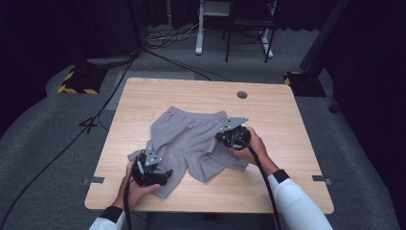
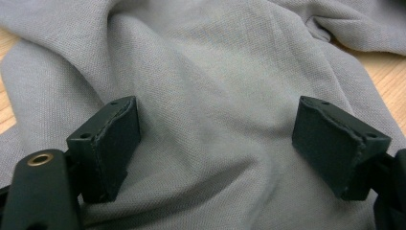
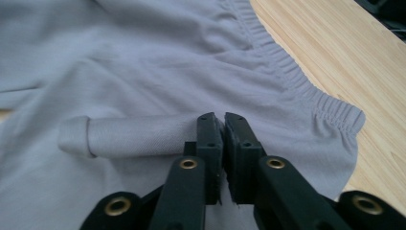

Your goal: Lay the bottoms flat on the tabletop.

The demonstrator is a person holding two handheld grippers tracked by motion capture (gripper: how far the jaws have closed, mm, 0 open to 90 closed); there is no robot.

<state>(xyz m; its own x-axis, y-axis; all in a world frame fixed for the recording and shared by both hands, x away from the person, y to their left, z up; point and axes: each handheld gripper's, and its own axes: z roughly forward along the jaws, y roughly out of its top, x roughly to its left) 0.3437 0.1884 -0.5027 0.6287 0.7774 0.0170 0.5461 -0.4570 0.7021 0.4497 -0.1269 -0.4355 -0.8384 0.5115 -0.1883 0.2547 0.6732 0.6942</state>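
Note:
Grey shorts (image 1: 191, 139) lie crumpled in the middle of the wooden table (image 1: 292, 120), waistband toward the far side. My left gripper (image 1: 163, 176) rests on the near left leg; in the left gripper view it (image 2: 215, 129) stands open, its jaws wide apart with the grey cloth (image 2: 215, 76) lying slack between them. My right gripper (image 1: 220, 138) is at the shorts' right side. In the right gripper view it (image 3: 219, 120) is nearly shut, pinching the end of a rolled fold of cloth (image 3: 134, 136) that runs off to the left. The elastic waistband (image 3: 306, 86) lies just beyond.
A round cable hole (image 1: 242, 94) sits near the table's far edge. Bare wood surrounds the shorts on all sides. Beyond the table are a grey floor with cables (image 1: 72, 139), a yellow-and-black striped base (image 1: 76, 82) and desk legs (image 1: 198, 33).

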